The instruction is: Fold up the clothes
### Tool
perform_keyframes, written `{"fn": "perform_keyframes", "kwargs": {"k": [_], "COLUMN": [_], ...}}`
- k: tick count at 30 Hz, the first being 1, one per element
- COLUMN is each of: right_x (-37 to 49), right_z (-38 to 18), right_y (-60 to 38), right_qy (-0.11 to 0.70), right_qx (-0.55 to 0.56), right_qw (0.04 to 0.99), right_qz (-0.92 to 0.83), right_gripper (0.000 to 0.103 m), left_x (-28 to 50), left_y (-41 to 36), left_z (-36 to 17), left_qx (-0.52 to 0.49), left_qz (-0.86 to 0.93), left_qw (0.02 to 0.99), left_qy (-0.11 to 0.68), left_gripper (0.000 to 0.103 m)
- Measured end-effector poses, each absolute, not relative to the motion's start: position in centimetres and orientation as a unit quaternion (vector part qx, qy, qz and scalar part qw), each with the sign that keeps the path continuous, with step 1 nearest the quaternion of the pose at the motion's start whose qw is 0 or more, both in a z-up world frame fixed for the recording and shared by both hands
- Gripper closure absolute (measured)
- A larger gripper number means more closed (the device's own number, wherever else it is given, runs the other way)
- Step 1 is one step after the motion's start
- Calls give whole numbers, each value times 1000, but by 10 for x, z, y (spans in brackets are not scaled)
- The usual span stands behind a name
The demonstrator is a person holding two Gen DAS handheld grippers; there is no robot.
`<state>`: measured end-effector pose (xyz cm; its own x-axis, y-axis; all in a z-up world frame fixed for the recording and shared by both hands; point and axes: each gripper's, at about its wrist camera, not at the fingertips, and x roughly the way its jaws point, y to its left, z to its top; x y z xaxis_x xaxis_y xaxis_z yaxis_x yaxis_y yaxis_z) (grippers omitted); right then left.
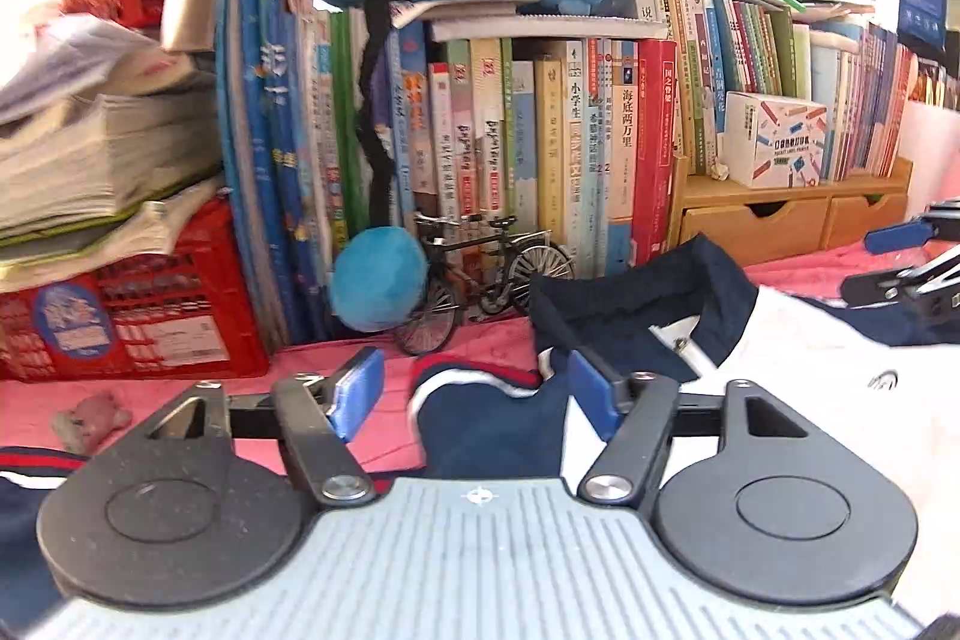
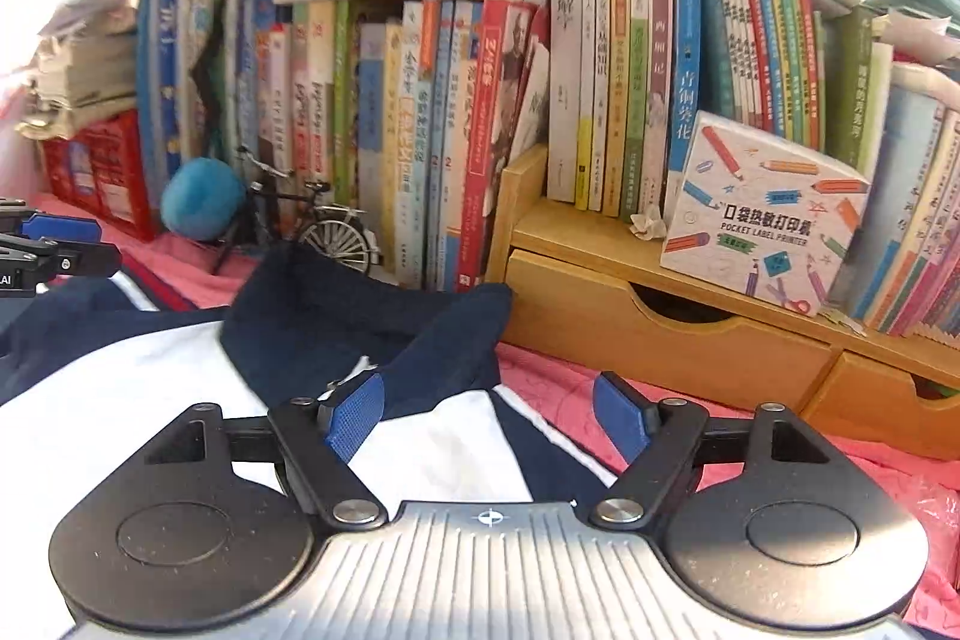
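While the jacket [image 2: 150,400] lies spread and unfolded, both grippers hover over it with nothing held.

Judging by the flat white body, the raised navy collar [image 2: 336,316] and the loose navy sleeve [image 1: 492,418] at lower centre of the left view, folding looks barely begun; every fold seems still to come. The left hand-held gripper [image 1: 474,391] has its jaws spread above the sleeve, and the right hand-held gripper [image 2: 489,415] is spread too, over the shoulder near the collar. The jacket rests on a pink cloth [image 2: 564,388] covering the desk. Readable writing: the white box [image 2: 765,214] at right says "POCKET LABEL PRINTER" under Chinese characters; book spines [image 1: 627,118] behind carry Chinese titles, one reading 海底两万里. A small logo on the jacket's chest [image 1: 882,379] is too small to read.
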<state>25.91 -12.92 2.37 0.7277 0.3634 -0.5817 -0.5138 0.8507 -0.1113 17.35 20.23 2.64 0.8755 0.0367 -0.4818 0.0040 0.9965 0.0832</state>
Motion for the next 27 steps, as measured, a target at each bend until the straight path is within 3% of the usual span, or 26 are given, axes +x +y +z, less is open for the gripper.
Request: {"fn": "perform_keyframes", "kwargs": {"k": [3, 8, 12, 16, 19, 20, 22, 23, 24, 25, 27], "right_x": [216, 165, 145, 124, 113, 115, 118, 119, 118, 117, 114], "right_z": [31, 32, 31, 31, 28, 24, 14, 9, 4, 0, -8], "right_y": [-139, -124, -98, -72, -51, -42, -25, -19, -17, -15, -12], "right_qy": [272, 268, 262, 254, 253, 259, 271, 276, 281, 285, 290], "right_qx": [-132, -138, -121, -105, -93, -90, -83, -76, -70, -67, -67], "right_qw": [912, 893, 876, 857, 844, 845, 848, 848, 848, 848, 849], "right_qz": [277, 334, 386, 437, 463, 459, 449, 445, 443, 442, 436], "right_gripper": [23, 22, 22, 22, 16, 16, 17, 17, 17, 17, 17], "left_x": [140, 116, 103, 102, 102, 102, 107, 111, 114, 117, 114], "left_y": [228, 337, 399, 446, 468, 474, 476, 478, 478, 478, 480], "left_z": [24, 20, 11, -8, -24, -29, -31, -32, -31, -29, -9], "left_qx": [71, -92, -131, -203, -259, -274, -274, -273, -268, -266, -275], "left_qz": [82, 252, 356, 394, 406, 409, 408, 403, 403, 401, 378], "left_qw": [962, 922, 884, 852, 834, 829, 832, 834, 834, 834, 853], "left_qy": [251, 278, 274, 278, 270, 264, 258, 260, 265, 269, 232], "left_gripper": [28, 28, 25, 20, 14, 7, 8, 26, 74, 90, 99]}}
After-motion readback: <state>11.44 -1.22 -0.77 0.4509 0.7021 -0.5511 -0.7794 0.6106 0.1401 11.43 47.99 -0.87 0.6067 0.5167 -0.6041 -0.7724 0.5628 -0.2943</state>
